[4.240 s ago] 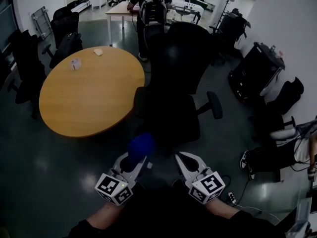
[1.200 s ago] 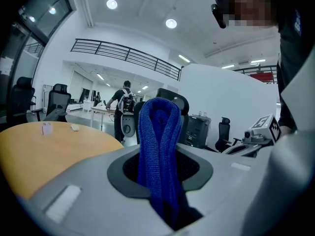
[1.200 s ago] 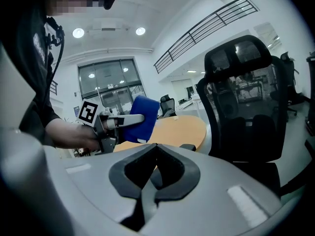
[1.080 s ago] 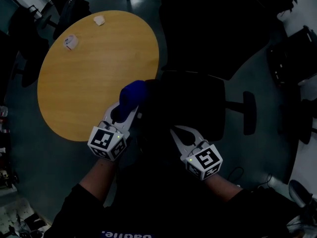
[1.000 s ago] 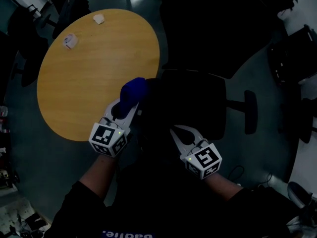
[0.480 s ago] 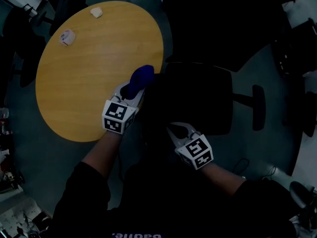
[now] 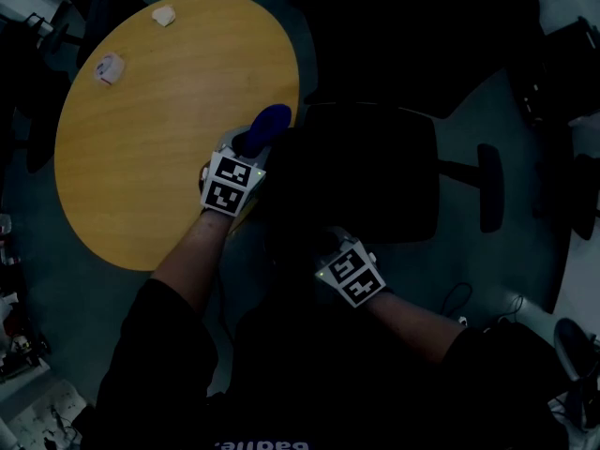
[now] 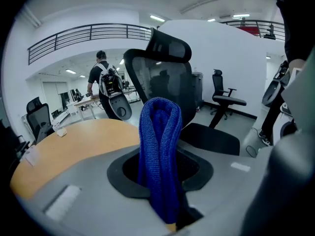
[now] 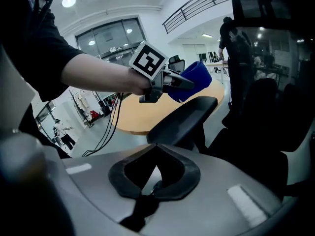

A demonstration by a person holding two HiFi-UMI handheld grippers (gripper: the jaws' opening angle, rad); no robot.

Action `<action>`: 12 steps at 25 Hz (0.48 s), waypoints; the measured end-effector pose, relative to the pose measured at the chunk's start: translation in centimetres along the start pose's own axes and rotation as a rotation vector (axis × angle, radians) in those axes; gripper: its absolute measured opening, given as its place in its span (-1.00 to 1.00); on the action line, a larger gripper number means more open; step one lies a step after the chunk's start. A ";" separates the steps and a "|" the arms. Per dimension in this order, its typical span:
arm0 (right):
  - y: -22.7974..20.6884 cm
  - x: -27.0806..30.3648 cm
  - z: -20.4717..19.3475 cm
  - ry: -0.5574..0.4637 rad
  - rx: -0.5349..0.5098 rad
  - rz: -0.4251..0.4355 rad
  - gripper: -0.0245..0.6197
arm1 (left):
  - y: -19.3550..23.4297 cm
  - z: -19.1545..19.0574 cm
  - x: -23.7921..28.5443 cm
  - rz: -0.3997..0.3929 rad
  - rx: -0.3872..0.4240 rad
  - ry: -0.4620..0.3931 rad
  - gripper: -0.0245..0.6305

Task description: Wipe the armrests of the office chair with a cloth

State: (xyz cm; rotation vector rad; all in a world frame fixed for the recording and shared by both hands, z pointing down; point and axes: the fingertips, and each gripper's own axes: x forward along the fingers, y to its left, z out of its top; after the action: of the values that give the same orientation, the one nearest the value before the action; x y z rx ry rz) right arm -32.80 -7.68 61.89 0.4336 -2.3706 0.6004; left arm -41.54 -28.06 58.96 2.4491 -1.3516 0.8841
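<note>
Overhead, two jaw-level views; chair (image 7: 366,176) shared

folded blue cloth (image 8: 158,166) upright; black armrest (image 9: 184,116) just beside

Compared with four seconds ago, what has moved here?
The left gripper, shut on the blue cloth, moved forward to the office chair's armrest beside the round table. The right gripper followed to the seat's front edge. Unchanged: cloth stays clamped, right gripper shut and empty.
</note>
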 end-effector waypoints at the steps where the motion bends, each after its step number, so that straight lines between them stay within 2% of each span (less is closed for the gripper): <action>1: -0.1 0.1 -0.2 0.008 0.002 0.000 -0.91 | -0.2 -0.2 0.6 -0.009 0.020 0.018 -0.54; 6: -0.5 0.9 -0.9 0.034 0.005 -0.005 -0.91 | -1.3 -1.0 2.3 -0.051 0.116 0.089 -0.54; 12: -0.9 1.7 -1.2 0.037 0.008 0.000 -0.91 | -1.8 -1.6 1.8 -0.056 0.101 0.095 -0.55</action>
State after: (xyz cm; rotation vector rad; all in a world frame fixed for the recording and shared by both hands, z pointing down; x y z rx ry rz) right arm -33.03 -8.08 64.07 0.4225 -2.3340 0.6132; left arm -39.96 -27.64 61.47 2.4708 -1.2294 1.0645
